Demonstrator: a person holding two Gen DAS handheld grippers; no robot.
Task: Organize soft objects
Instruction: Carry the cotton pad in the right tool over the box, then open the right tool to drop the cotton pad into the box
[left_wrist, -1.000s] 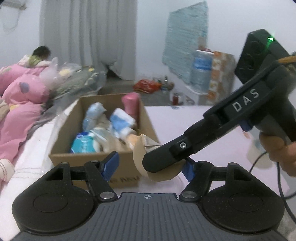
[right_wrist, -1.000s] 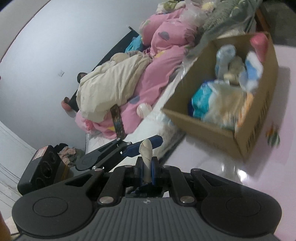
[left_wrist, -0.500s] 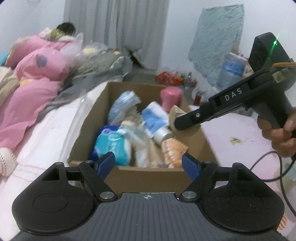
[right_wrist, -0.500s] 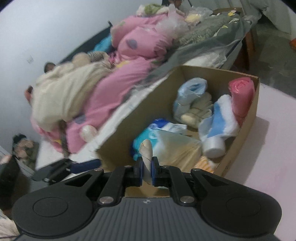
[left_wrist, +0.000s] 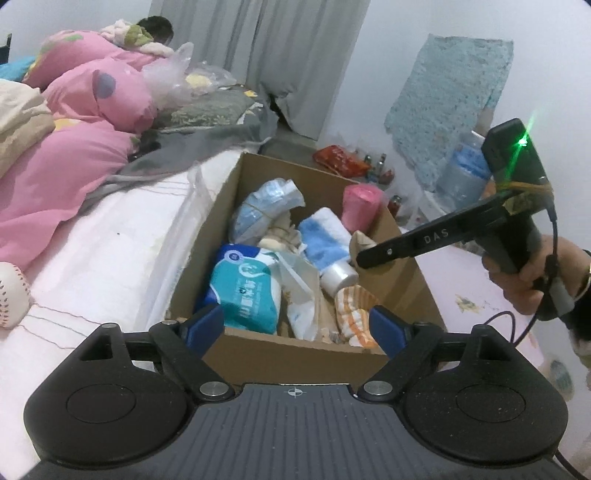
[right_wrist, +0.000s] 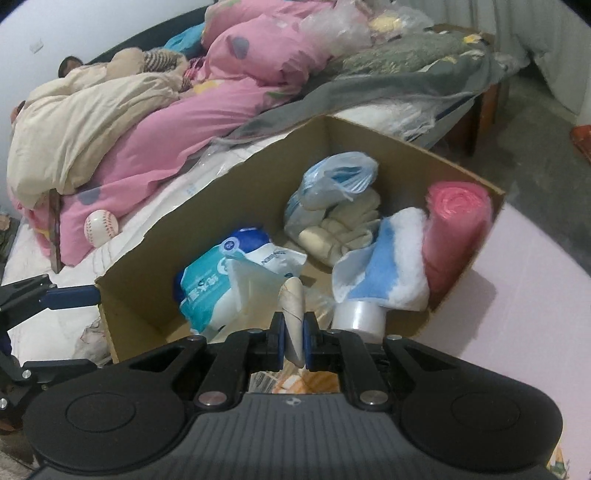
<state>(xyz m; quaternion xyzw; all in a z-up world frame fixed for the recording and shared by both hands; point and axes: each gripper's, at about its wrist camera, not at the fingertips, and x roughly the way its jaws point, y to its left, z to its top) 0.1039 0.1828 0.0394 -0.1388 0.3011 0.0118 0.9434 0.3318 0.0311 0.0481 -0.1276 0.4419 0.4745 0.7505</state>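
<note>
Swinging in over the cardboard box (right_wrist: 388, 147), the right gripper (right_wrist: 293, 338) pinches a beige pad (right_wrist: 291, 299), ready to drop; left gripper (left_wrist: 295, 328) waits wide open.

Right gripper (right_wrist: 293, 345), clamping tan pad (right_wrist: 292, 314), moved from beside left gripper (left_wrist: 295, 328) to above cardboard box (left_wrist: 402, 258), 3 o'clock wall

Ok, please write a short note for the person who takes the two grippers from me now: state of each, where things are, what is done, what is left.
Left gripper: open, empty, at the near edge of the cardboard box.
Right gripper: shut on a beige pad, held over the box.
In the box: tissue pack, blue-white cloth, pink roll, striped sock, bagged masks.
Left: release the pad into the box. A baseball lies on the bed.
</note>
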